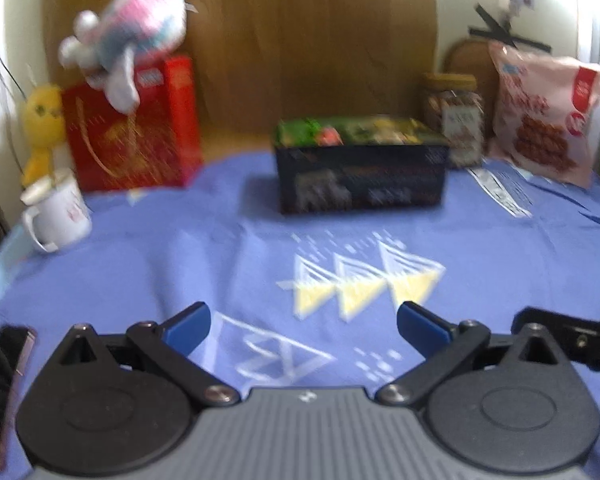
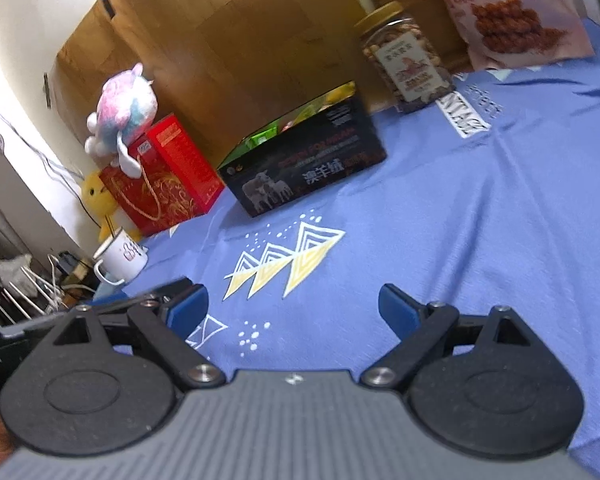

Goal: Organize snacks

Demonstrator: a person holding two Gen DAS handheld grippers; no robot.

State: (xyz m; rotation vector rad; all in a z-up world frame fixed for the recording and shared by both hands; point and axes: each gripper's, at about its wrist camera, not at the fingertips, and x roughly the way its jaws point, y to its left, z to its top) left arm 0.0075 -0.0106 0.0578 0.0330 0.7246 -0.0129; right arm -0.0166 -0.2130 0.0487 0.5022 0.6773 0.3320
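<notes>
Both tools are hovering low over the blue cloth (image 2: 480, 220), and neither is carrying anything — the left gripper (image 1: 304, 322) and the right gripper (image 2: 292, 306) are each showing their blue pads spread wide with only cloth between them. The snacks are sitting well ahead at the back of the table: a black box (image 2: 304, 164) already holding green packets, a jar (image 2: 404, 56) just beside it, and a pink snack bag (image 2: 508, 12) leaning further right. This is looking like a reach between placements; the next move is probably calling for an advance toward the jar or bag, jaws kept wide for the grab.
</notes>
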